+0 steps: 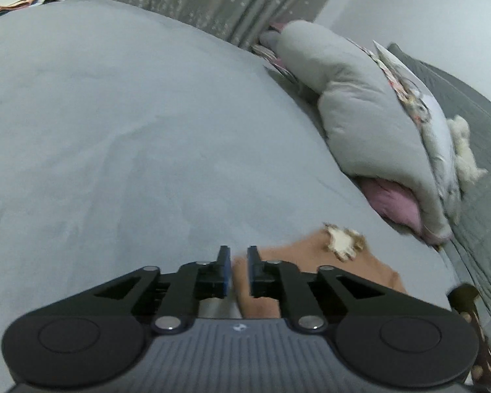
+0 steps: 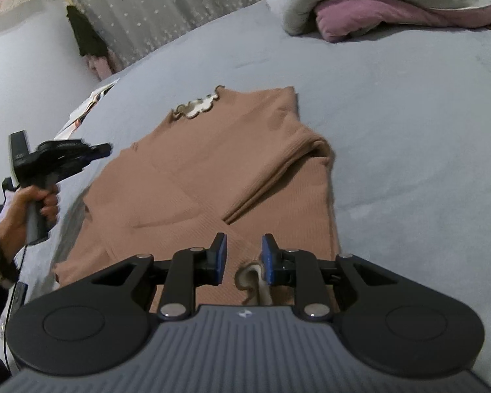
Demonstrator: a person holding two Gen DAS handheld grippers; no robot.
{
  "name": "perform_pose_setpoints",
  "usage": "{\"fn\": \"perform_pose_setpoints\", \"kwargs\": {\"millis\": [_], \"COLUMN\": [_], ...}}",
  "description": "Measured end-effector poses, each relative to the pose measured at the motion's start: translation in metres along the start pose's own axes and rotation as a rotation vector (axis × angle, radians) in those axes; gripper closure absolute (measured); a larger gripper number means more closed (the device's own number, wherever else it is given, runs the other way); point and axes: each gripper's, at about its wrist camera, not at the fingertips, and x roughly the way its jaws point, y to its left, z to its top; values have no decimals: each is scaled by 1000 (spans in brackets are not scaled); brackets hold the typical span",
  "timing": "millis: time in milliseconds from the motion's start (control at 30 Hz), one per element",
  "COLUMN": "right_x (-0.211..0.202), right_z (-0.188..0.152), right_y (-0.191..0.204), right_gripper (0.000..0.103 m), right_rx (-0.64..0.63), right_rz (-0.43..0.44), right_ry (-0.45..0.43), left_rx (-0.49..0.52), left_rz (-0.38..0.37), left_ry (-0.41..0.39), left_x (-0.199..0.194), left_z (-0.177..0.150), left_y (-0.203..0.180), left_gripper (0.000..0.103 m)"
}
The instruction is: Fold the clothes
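Brown ribbed top (image 2: 212,177), frilled cream-edged collar (image 2: 198,104) at its far end, lying flat on the grey bedspread (image 2: 409,131) straight ahead of the right tongs (image 2: 244,258); one sleeve is folded across the body, and the near hem runs under the tool and out of sight. Right tongs: blue pads (image 2: 220,255) parted by a narrow gap, gripping nothing; a cream-lined fold of fabric (image 2: 252,276) sits just behind the right pad, touching or not cannot be told. Left tongs (image 2: 106,150), seen from the right-hand camera, held in a hand (image 2: 32,209) off the left edge of the top, raised above the bed; in their own view (image 1: 239,268) the pads stand a narrow gap apart with only the spread and a strip of brown fabric seen between them, nothing clamped. That view is blurred, and shows just a corner of the top. Rolled grey-and-pink quilt (image 2: 376,6) lies well beyond the right tongs, cut off at the frame edge. Star-dotted curtain (image 2: 154,9) behind.
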Motion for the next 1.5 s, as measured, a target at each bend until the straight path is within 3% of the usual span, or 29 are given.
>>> {"fn": "perform_pose_setpoints", "kwargs": {"millis": [133, 300, 533, 700, 900, 1033, 1133, 1167, 1233, 1333, 1433, 1500], "right_x": [-7, -24, -63, -77, -89, -89, -89, -88, -84, -86, -96, -100], "right_z": [-4, -19, -43, -60, -81, -86, -88, -89, -90, -87, -75, -58], "right_y": [-7, -14, -28, -42, -57, -60, -60, -58, -56, -54, -57, -58], "right_gripper": [68, 68, 68, 68, 68, 70, 81, 86, 94, 95, 96, 96], "right_rx": [7, -6, 1, 37, 120, 155, 176, 183, 180, 185, 216, 239], "right_rz": [-30, -49, -10, 28, 122, 164, 202, 218, 227, 251, 296, 323], "right_ry": [62, 121, 195, 278, 358, 384, 388, 391, 398, 379, 319, 252], "left_rx": [6, -14, -145, -182, -253, -293, -310, -311, -312, -322, -329, -335], "left_rz": [10, 9, -86, -148, -252, -291, -311, -312, -327, -370, -408, -425], "left_ry": [55, 214, 442, 516, 635, 662, 685, 696, 660, 585, 494, 388], "left_x": [-28, -67, -114, -141, -140, -133, -128, -126, -126, -133, -140, -142], "left_z": [-22, -72, -140, -179, -203, -214, -223, -227, -226, -217, -200, -173], "left_y": [-11, -11, 10, 17, 11, 9, 9, 9, 6, 4, 2, 2], "left_gripper": [53, 53, 56, 58, 60, 67, 95, 96, 96, 97, 97, 97]}}
